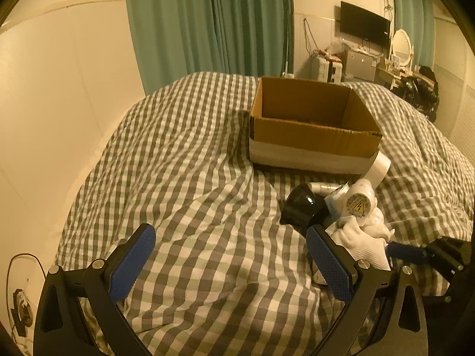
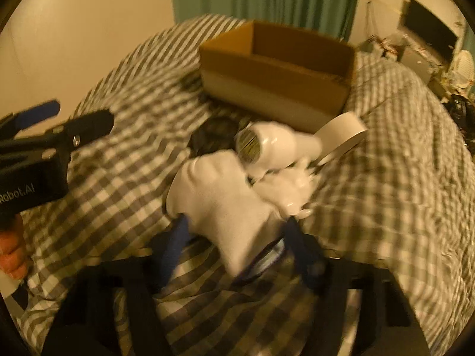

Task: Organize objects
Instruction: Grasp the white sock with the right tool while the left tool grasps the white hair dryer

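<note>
An open cardboard box [image 1: 311,118] [image 2: 276,68] stands on the checked bedspread [image 1: 207,201]. In front of it lies a pile: a white hair-dryer-like device with a yellow warning sticker [image 1: 359,204] [image 2: 276,145], a white tape roll [image 1: 377,169] [image 2: 341,136], a black object [image 1: 302,207] and a white cloth [image 1: 365,246] [image 2: 222,201]. My right gripper [image 2: 236,231] is shut on the white cloth, one blue pad on each side; the view is blurred. My left gripper [image 1: 231,255] hangs open over bare bedspread, left of the pile, holding nothing.
Cream walls and green curtains [image 1: 207,20] stand behind the bed. A television [image 1: 365,26], mirror and cluttered furniture fill the far right. A wall socket with a cable [image 1: 20,308] sits at the lower left. A hand [image 2: 12,252] holds the left gripper's handle.
</note>
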The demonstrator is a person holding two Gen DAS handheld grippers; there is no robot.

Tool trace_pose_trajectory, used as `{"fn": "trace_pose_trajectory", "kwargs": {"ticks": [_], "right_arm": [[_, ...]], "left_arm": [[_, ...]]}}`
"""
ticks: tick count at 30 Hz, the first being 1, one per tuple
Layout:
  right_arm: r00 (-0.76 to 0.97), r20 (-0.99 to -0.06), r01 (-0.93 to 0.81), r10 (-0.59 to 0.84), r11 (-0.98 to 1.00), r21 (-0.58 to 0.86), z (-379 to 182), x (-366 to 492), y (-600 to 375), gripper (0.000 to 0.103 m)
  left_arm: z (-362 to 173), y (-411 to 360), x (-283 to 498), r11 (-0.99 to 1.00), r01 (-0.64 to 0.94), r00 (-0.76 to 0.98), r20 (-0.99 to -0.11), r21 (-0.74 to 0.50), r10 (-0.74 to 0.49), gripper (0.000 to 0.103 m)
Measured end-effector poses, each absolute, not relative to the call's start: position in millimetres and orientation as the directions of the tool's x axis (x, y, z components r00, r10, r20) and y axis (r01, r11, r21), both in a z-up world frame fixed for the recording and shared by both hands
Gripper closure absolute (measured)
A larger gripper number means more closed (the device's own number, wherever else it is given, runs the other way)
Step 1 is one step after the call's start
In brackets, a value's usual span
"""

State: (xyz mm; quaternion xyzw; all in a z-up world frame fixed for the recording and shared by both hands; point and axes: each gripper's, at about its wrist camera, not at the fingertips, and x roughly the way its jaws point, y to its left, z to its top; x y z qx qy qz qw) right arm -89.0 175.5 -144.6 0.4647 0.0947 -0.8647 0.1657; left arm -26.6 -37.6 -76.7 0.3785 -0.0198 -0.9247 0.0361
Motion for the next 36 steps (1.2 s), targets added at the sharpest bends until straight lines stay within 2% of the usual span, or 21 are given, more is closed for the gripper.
{"fn": "trace_pose_trajectory", "kwargs": {"ticks": [1, 3, 7, 9, 12, 18, 23, 30, 32, 34, 35, 36], "right_arm": [[-0.505, -0.841, 0.379, -0.192, -0.925, -0.016, -148, -89, 174, 0.059], [-0.499, -0.848, 0.380, -0.181, -0.925, -0.026, -150, -89, 174, 0.080], [-0.498, -0.840, 0.383, -0.216, -0.924, 0.011, -145, -85, 179, 0.091], [-0.563, -0.795, 0.359, -0.227, -0.933, 0.012, -128, -78, 188, 0.094], [-0.633, -0.739, 0.343, -0.230, -0.939, -0.001, -102, -70, 200, 0.095], [-0.746, -0.654, 0.225, -0.129, -0.972, -0.064, -55, -72, 243, 0.095], [-0.760, -0.646, 0.155, -0.070, -0.985, -0.075, -51, -88, 267, 0.095], [-0.731, -0.677, 0.162, -0.083, -0.985, -0.054, -73, -109, 277, 0.095], [-0.721, -0.688, 0.165, -0.084, -0.985, -0.052, -78, -117, 278, 0.095], [-0.713, -0.696, 0.168, -0.084, -0.984, -0.053, -83, -122, 279, 0.095], [-0.706, -0.703, 0.169, -0.084, -0.984, -0.053, -86, -126, 279, 0.095], [-0.703, -0.706, 0.171, -0.084, -0.984, -0.053, -88, -127, 280, 0.095]], "left_arm": [[-77, -38, -27, -0.997, 0.050, -0.708, -0.702, 0.059, -0.077, 0.000], [-78, -37, -27, -0.997, 0.047, -0.706, -0.705, 0.058, -0.074, 0.000], [-79, -34, -28, -0.997, 0.040, -0.703, -0.707, 0.071, -0.079, 0.000], [-80, -34, -29, -0.997, 0.039, -0.699, -0.711, 0.071, -0.078, 0.000], [-80, -30, -32, -0.996, 0.036, -0.698, -0.711, 0.076, -0.079, 0.000], [-76, -4, -45, -0.996, -0.018, -0.703, -0.709, 0.082, -0.046, 0.000], [-80, 34, -64, -0.989, -0.098, -0.699, -0.715, 0.109, -0.009, 0.000], [-102, 81, -89, -0.964, -0.221, -0.673, -0.739, 0.150, 0.039, 0.001], [-109, 88, -95, -0.956, -0.253, -0.655, -0.753, 0.148, 0.057, 0.010], [-115, 93, -99, -0.950, -0.282, -0.634, -0.769, 0.134, 0.080, 0.027], [-118, 94, -102, -0.947, -0.297, -0.621, -0.778, 0.123, 0.094, 0.032], [-121, 96, -103, -0.943, -0.315, -0.611, -0.784, 0.109, 0.113, 0.043]]}}
